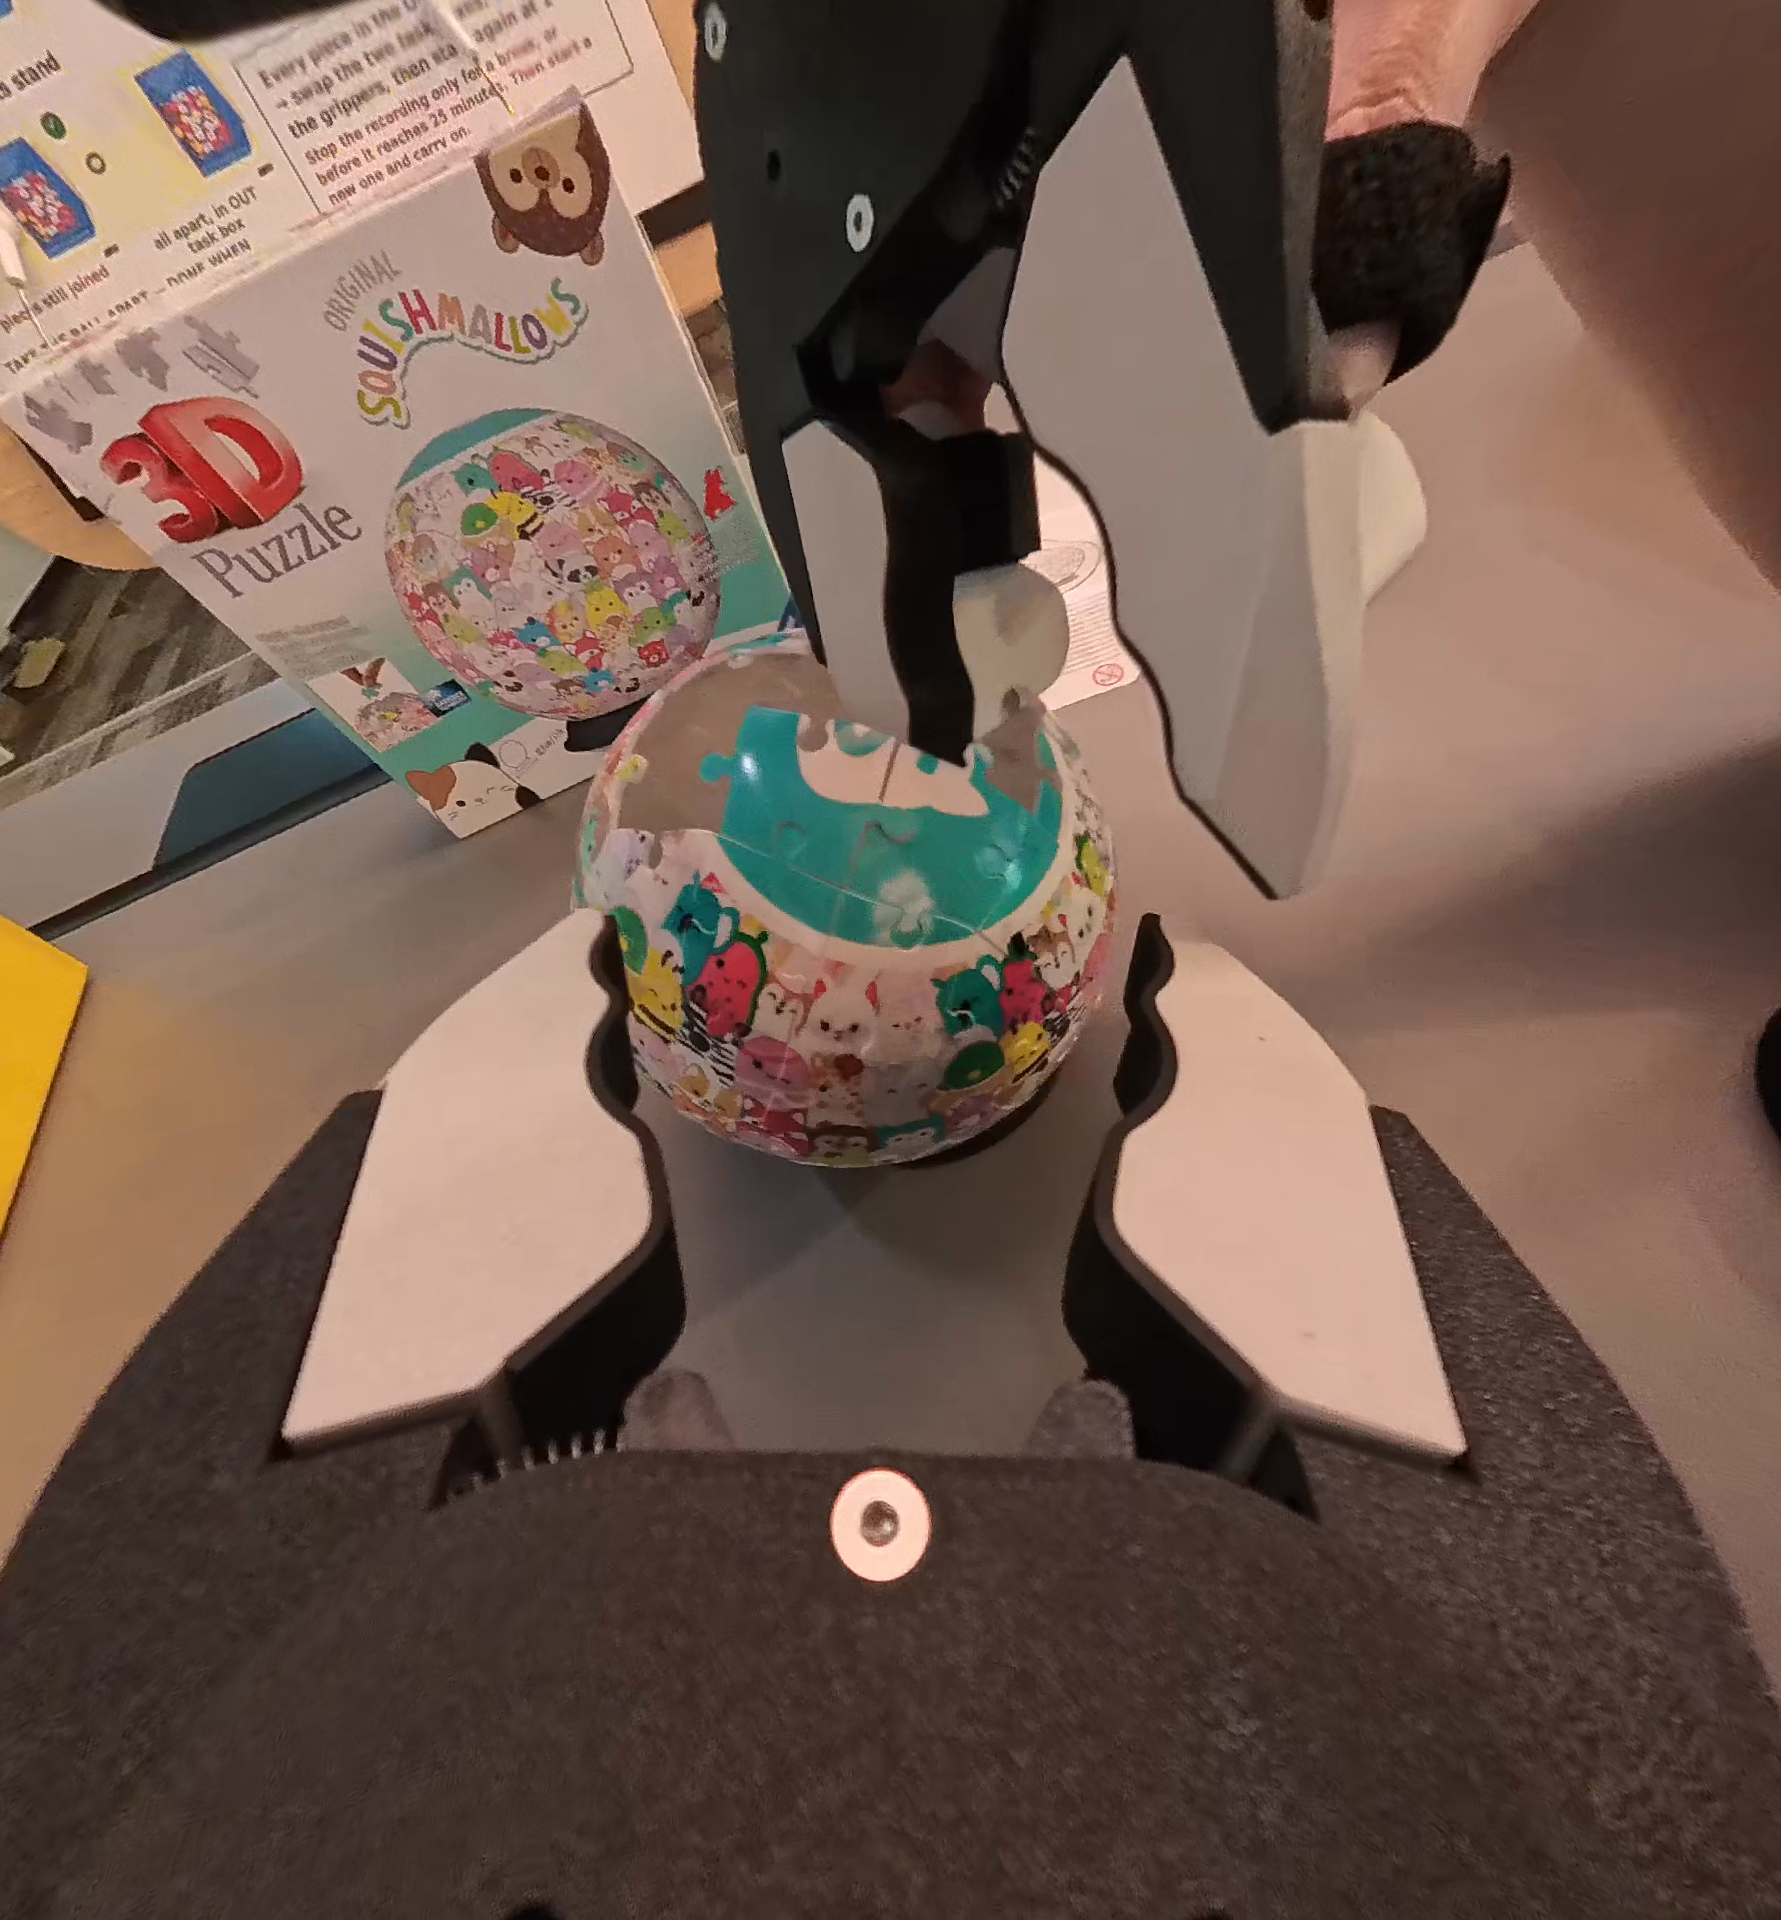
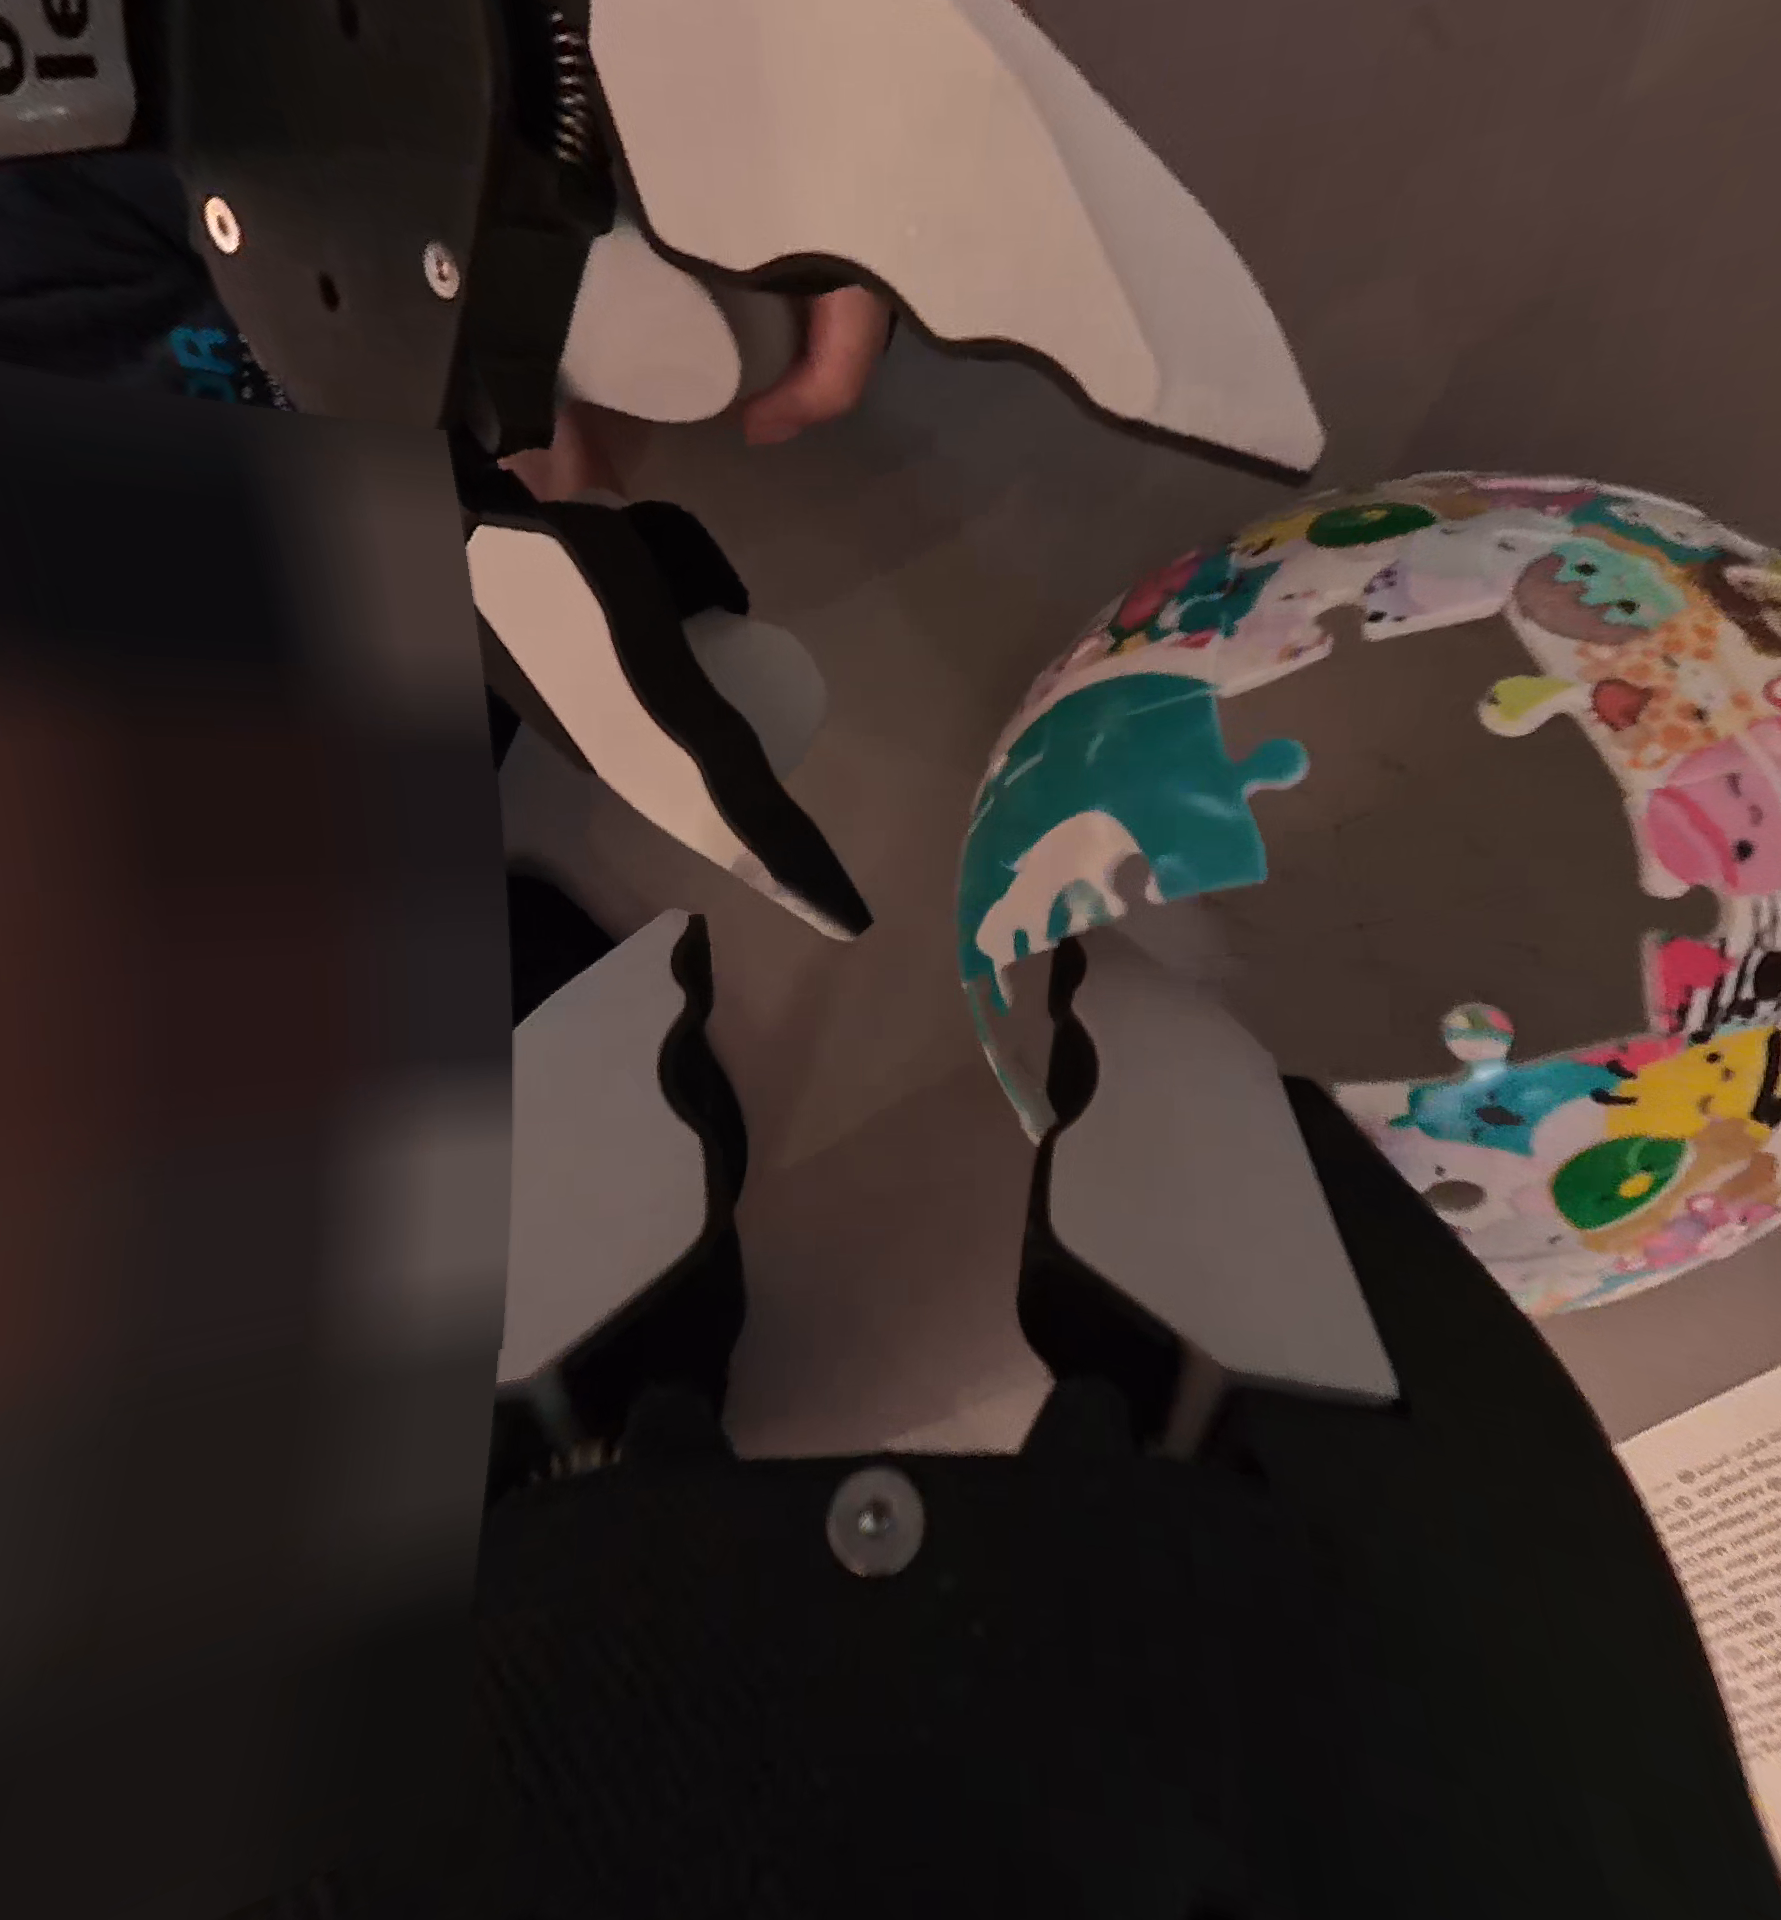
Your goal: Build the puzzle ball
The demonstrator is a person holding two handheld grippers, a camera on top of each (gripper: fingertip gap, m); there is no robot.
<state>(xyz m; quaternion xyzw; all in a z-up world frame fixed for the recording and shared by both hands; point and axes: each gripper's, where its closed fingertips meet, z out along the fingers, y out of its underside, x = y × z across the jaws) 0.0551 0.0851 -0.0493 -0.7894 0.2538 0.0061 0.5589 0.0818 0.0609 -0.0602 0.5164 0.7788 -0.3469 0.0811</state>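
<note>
The puzzle ball (image 1: 844, 935) sits on the grey table (image 1: 1488, 831), part-built: a teal cap over bright cartoon creatures, with a wide gap open at its top. The left gripper (image 1: 870, 966) flanks it, fingers spread wide; its left fingertip seems to touch the ball. The right gripper (image 1: 1094, 821) reaches down from above, spread, one finger (image 1: 927, 644) resting on the teal cap. Behind stands the puzzle box (image 1: 429, 499).

Your right tool (image 2: 875, 966): fingers apart, nothing between them; the right finger tip touches the ball's teal edge.
Puzzle ball (image 2: 1696, 831): unfinished, with a big gap on the side facing you.
Your left tool (image 2: 1073, 686): wide open, beside the ball.
Printed sheet (image 2: 1779, 1558): on the worktop (image 2: 1488, 260), lower right.
</note>
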